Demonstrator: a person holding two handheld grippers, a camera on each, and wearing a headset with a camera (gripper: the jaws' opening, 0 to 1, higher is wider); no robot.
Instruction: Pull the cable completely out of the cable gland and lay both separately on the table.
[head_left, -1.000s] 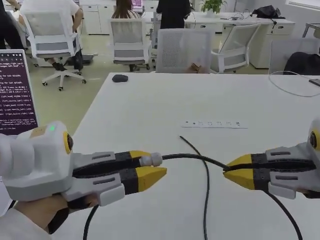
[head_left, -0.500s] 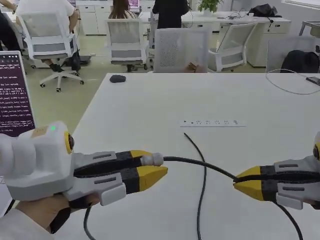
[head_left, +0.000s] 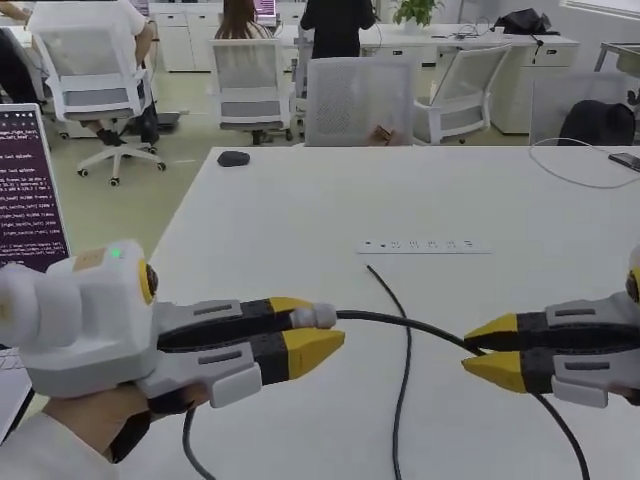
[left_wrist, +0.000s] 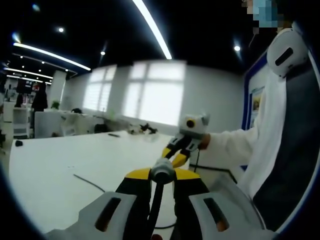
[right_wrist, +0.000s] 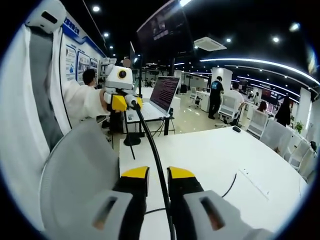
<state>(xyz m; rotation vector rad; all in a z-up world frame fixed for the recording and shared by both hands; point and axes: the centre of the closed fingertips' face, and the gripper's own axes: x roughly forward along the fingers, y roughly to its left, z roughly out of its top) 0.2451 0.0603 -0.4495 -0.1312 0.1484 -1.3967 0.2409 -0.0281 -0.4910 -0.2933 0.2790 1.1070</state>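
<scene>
Grip check: clamps grey plastic cable gland in left claw, above white desk; runs black cable straight from gland into right claw, jaws narrowly parted around it, well placed for pulling away along cable.

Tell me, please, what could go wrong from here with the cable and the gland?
The right tongs seem open around the cable, so a pull may slip along it.
The left tongs hold the cable gland only at their tips; it could pop free.
Cable trailing behind the gland may snag.
</scene>
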